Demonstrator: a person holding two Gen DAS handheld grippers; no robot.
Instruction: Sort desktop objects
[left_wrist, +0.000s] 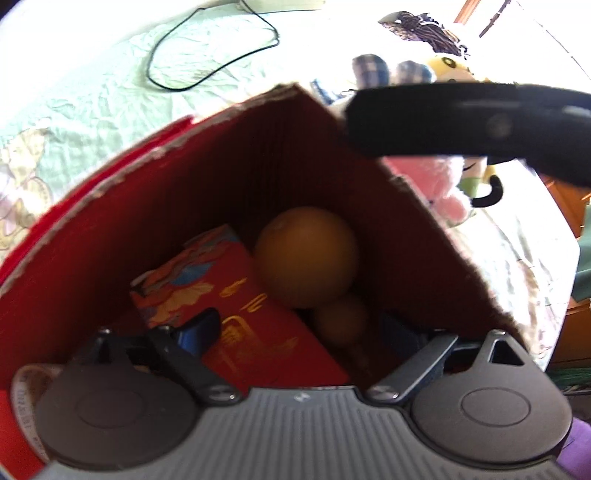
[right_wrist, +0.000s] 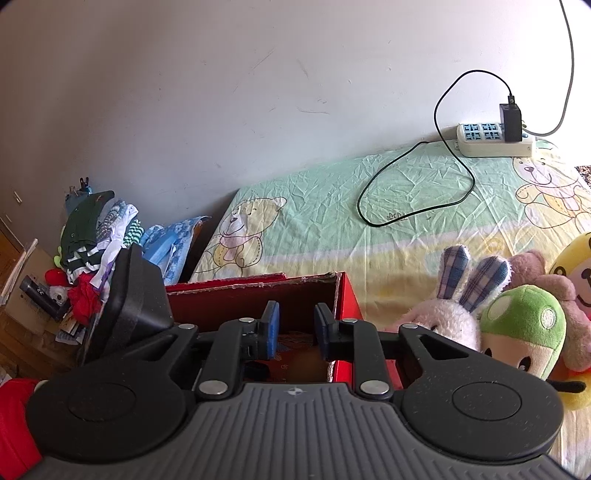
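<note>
I look down into a red cardboard box (left_wrist: 314, 166) that stands on the bed. Inside it lie a big orange (left_wrist: 306, 254), a smaller round fruit (left_wrist: 341, 317) beneath it, and a red packet with gold print (left_wrist: 236, 295). My left gripper (left_wrist: 301, 321) is low inside the box, open wide, and the packet lies under its left finger without being clamped. My right gripper (right_wrist: 295, 325) hovers over the box's (right_wrist: 347, 295) near corner, open by a narrow gap with nothing in it. It shows as a blurred black bar (left_wrist: 461, 118) above the rim.
Plush toys crowd the box's right side: a pink bunny (right_wrist: 443, 317), a green mushroom (right_wrist: 524, 325) and a yellow figure (right_wrist: 576, 273). A power strip (right_wrist: 495, 140) and a looping black cable (right_wrist: 417, 184) lie on the sheet by the wall. Clothes (right_wrist: 99, 236) are piled left of the bed.
</note>
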